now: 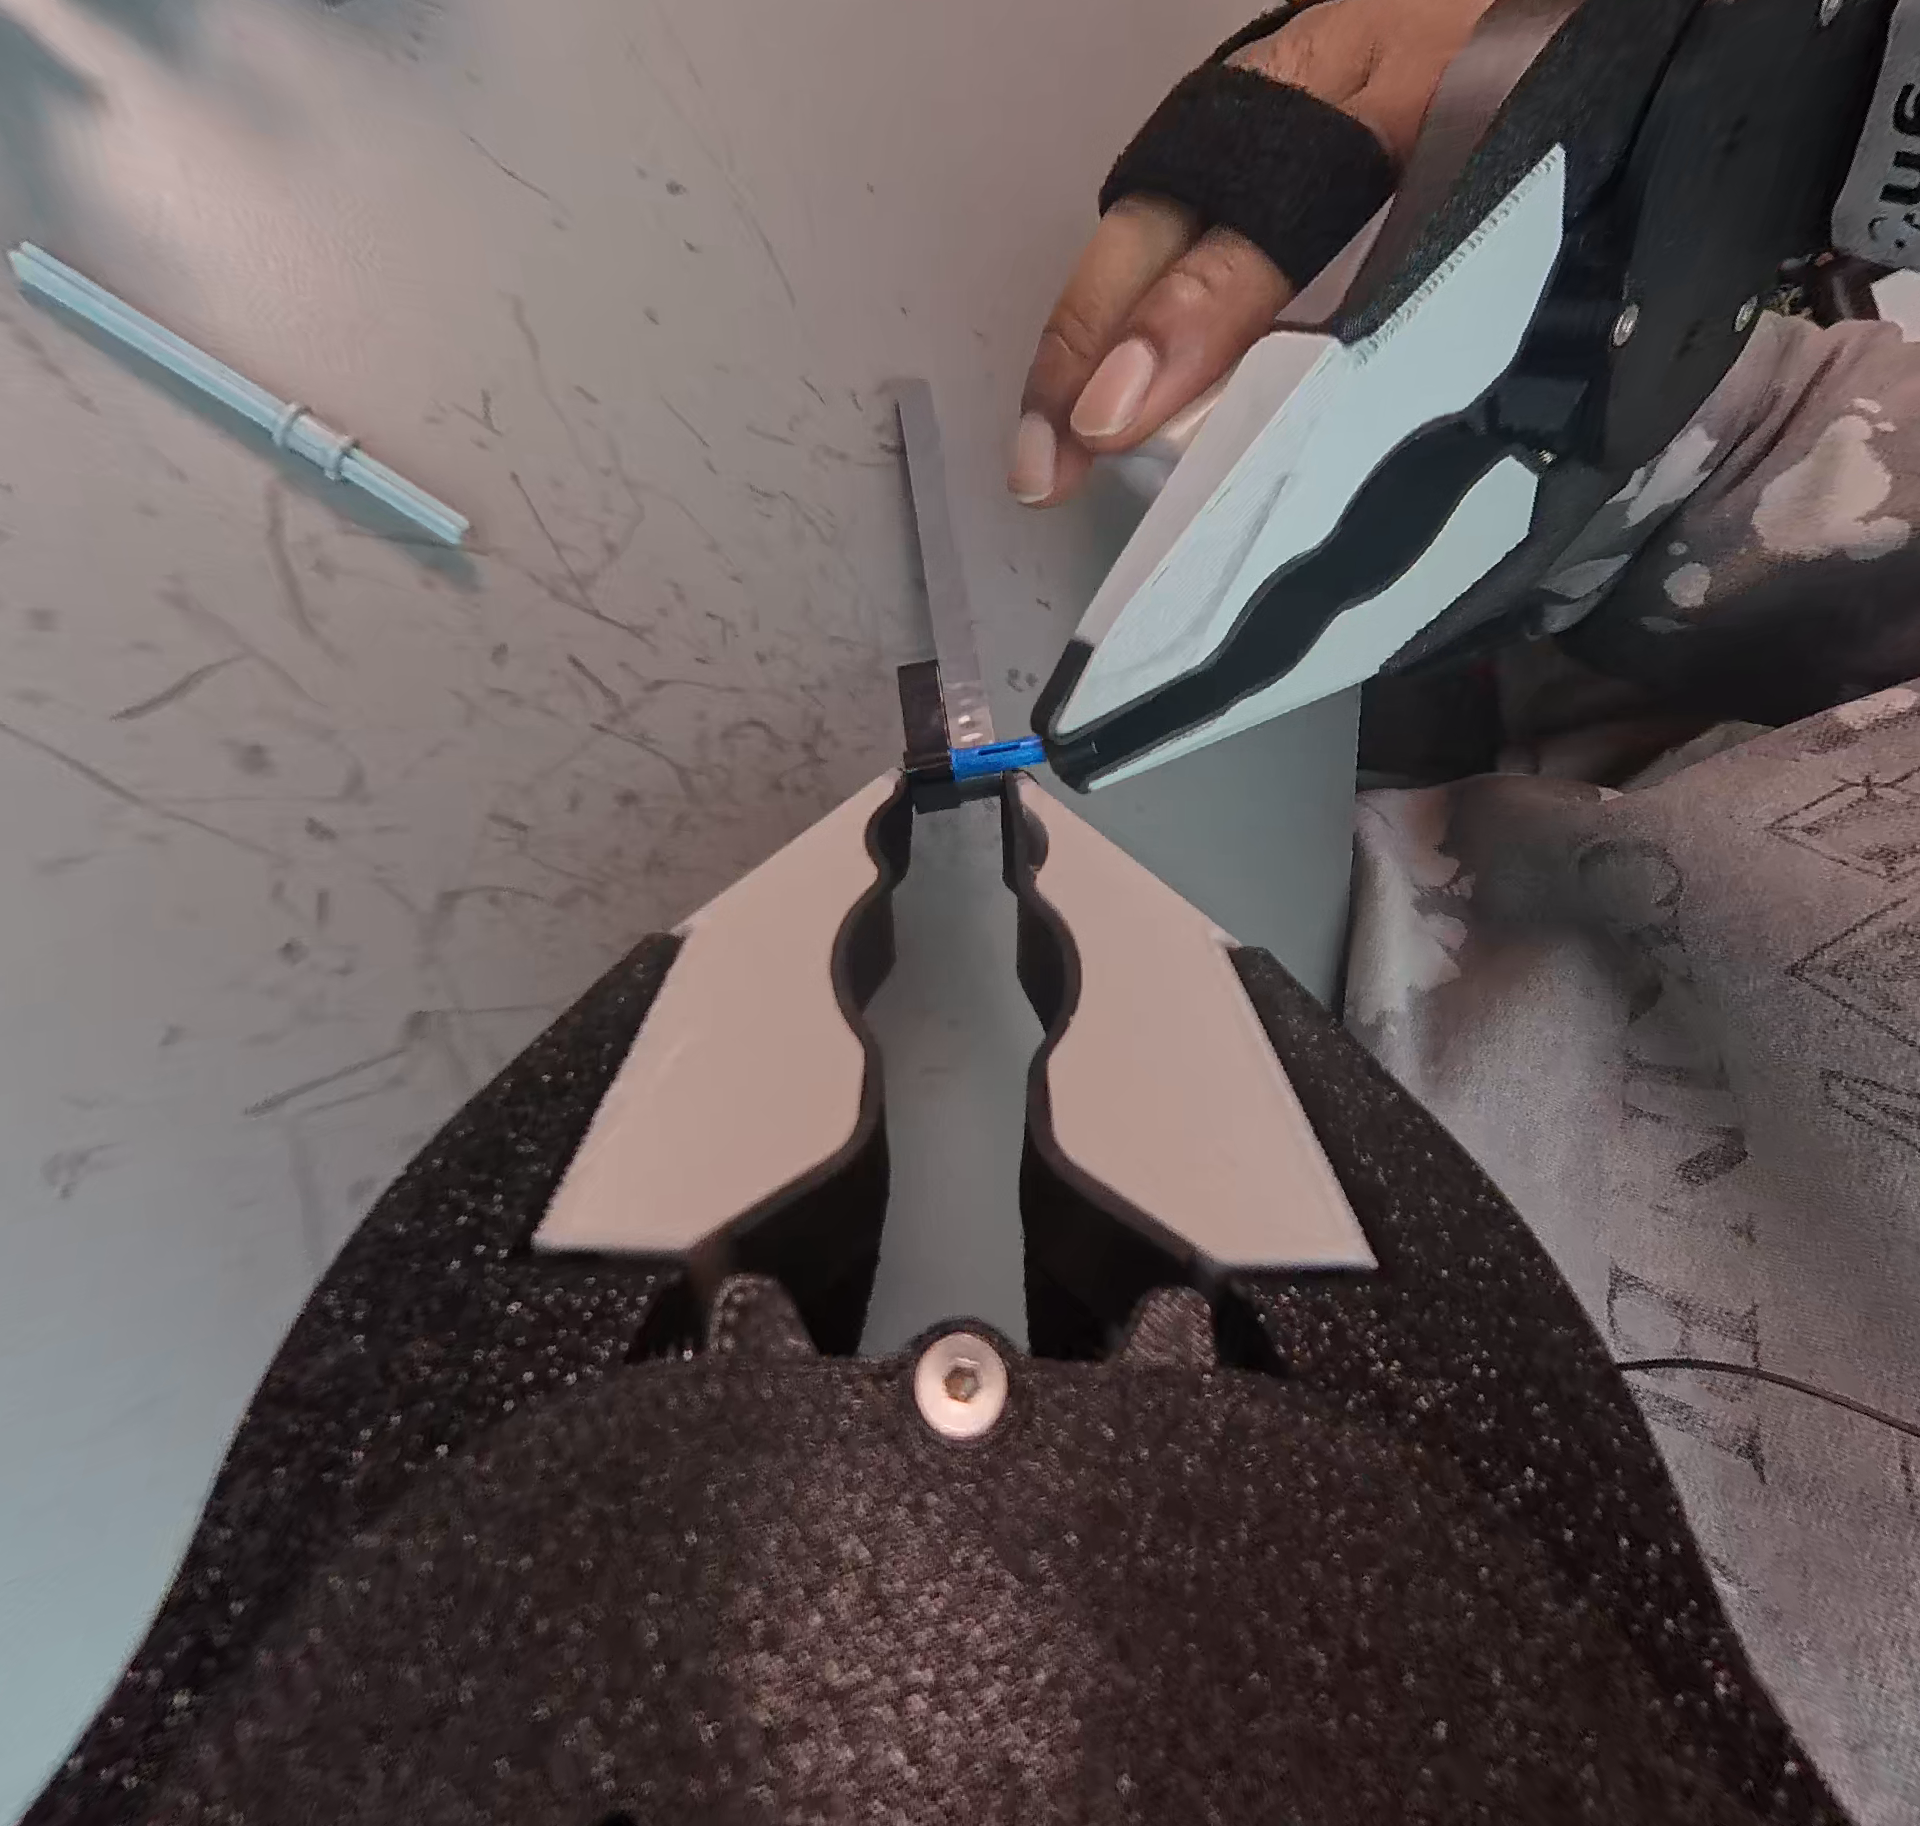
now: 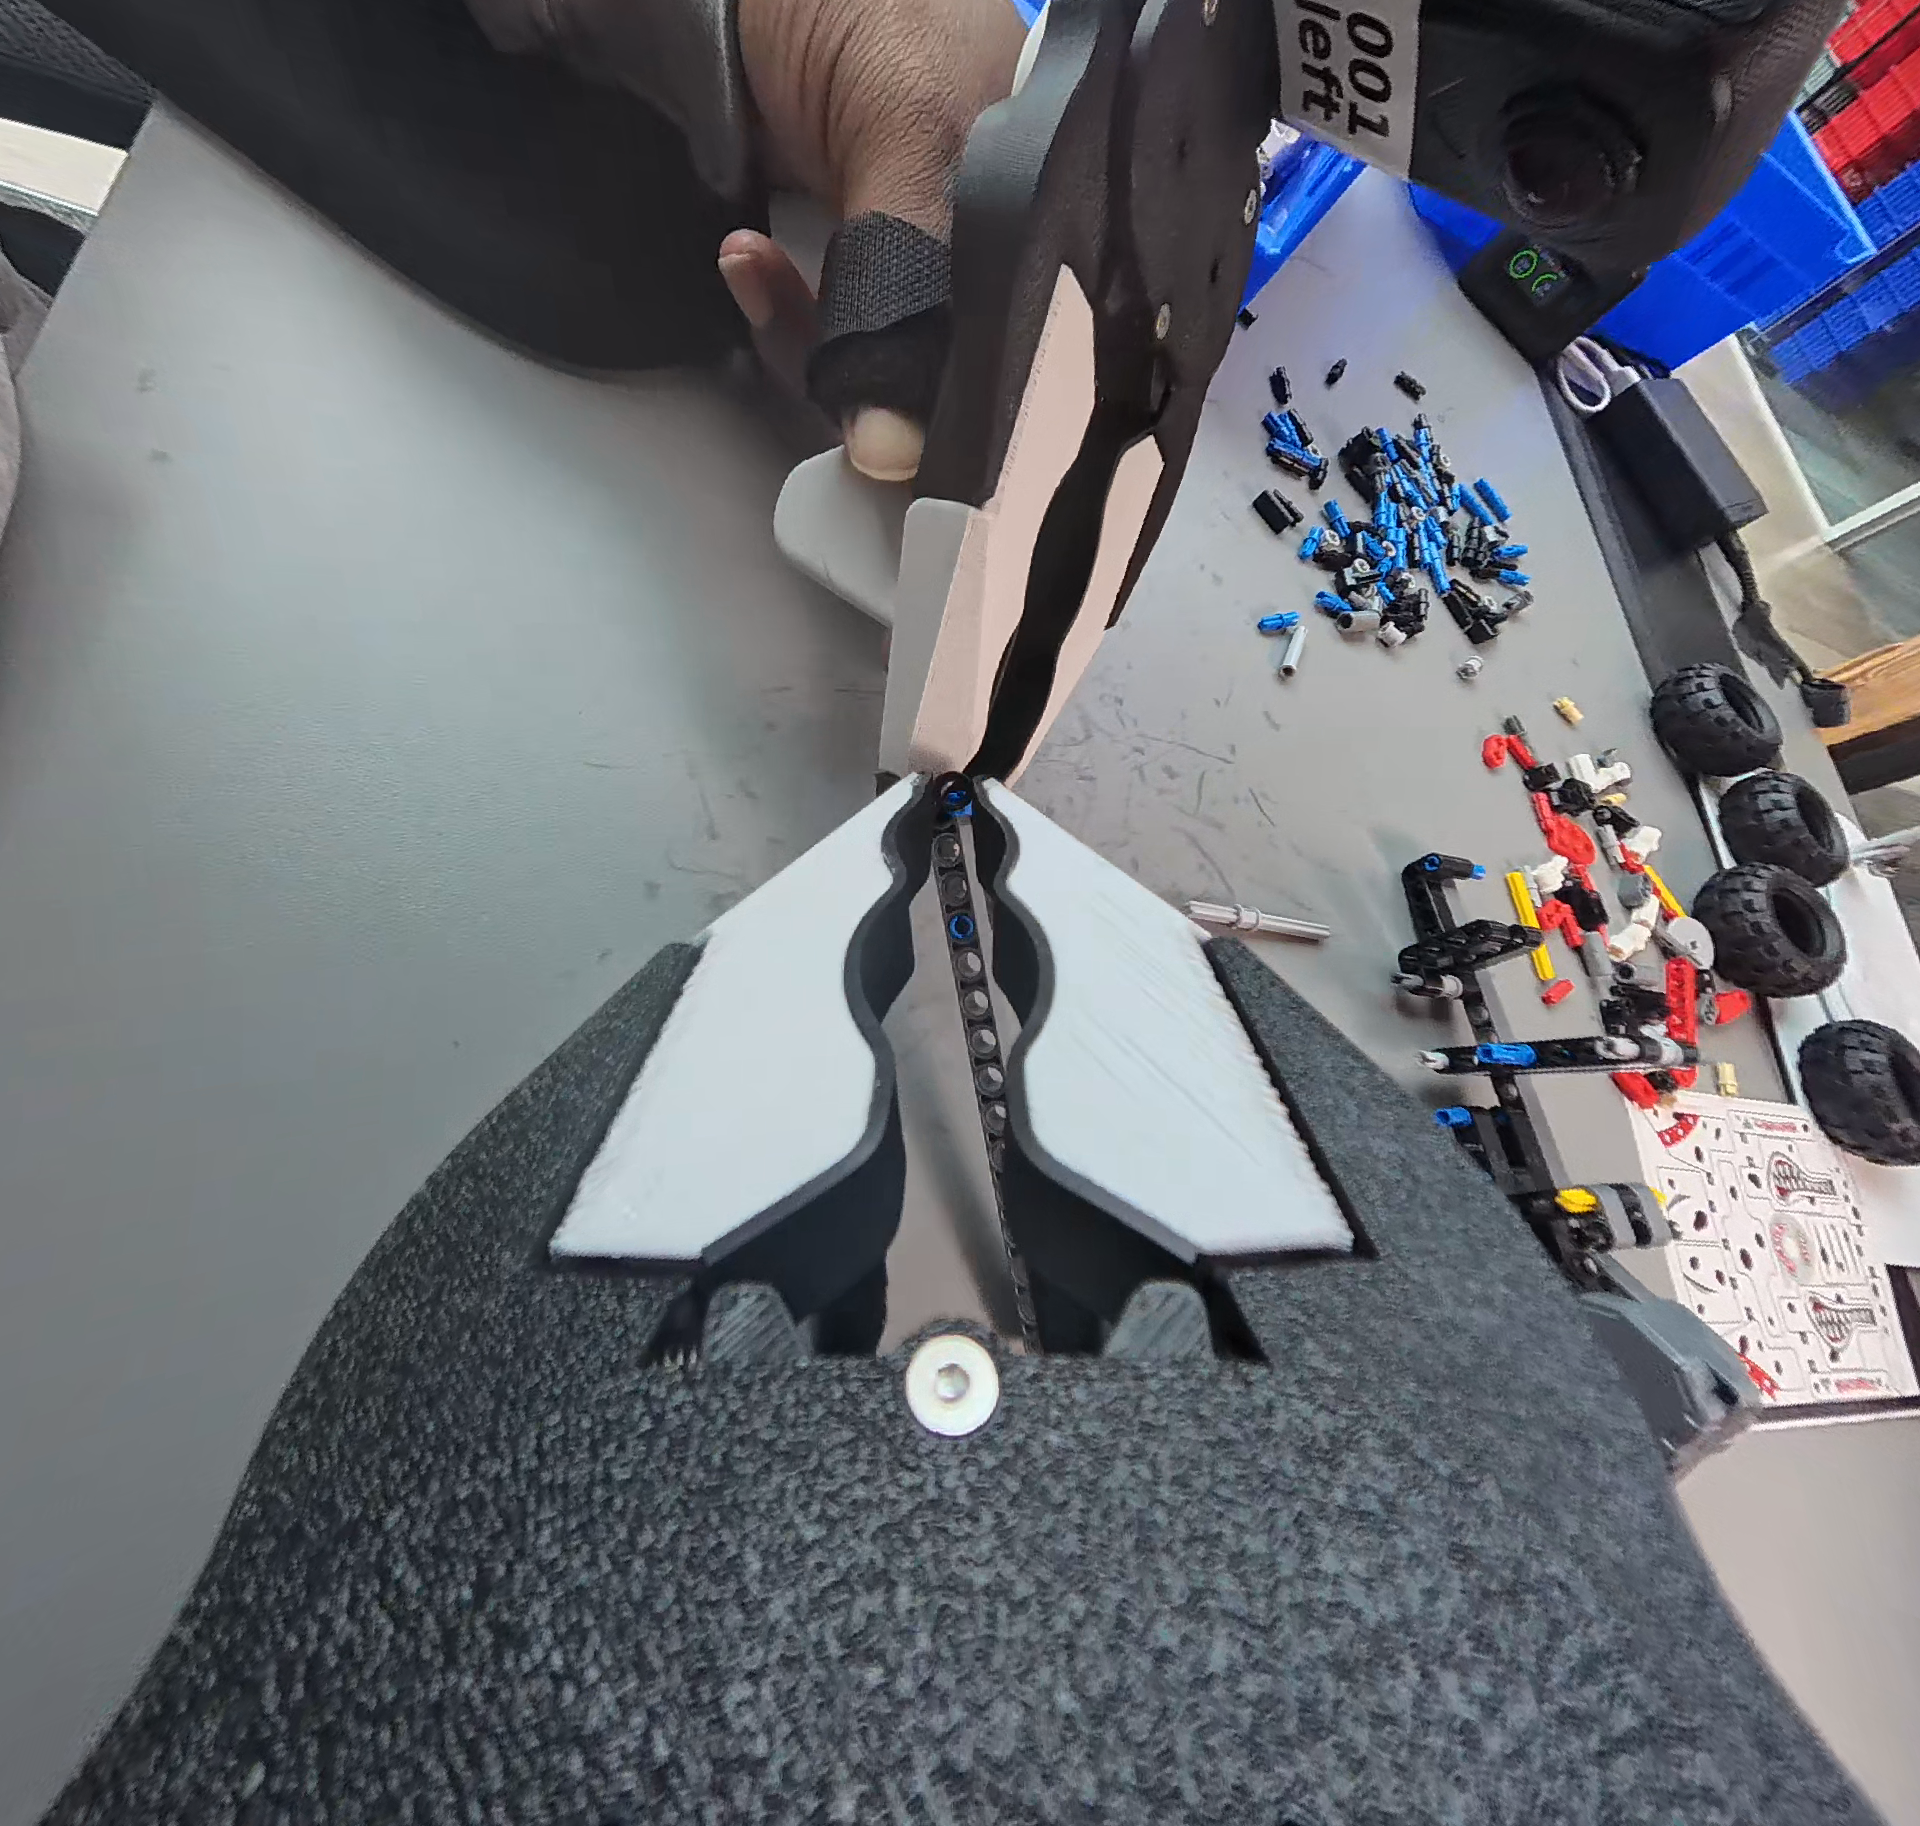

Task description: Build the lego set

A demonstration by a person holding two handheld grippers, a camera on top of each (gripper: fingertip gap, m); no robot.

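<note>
The long black beam is being held off the grey table, clamped by one end between the tips of the left gripper, whose tongs are closing on it. A blue pin is sticking out of that end sideways, and the right gripper is pinching the pin's free tip with its tongs closed tight. In the right wrist view the beam is running lengthwise between that gripper's fingers (a second blue pin appears to be sitting a few holes along).

The step in hand looks like seating the pin in the end hole. Doing it well likely means the right gripper is pushing straight along the pin's axis while the left gripper is bracing squarely, so the beam is not twisting out of the clamp.

Around them, the table edge is lying close on the right in the left wrist view, with a person's patterned clothing beyond. A pale grey axle is resting well apart. The heap of pins, the half-built frame and the tyres are lying well off, leaving open room
</note>
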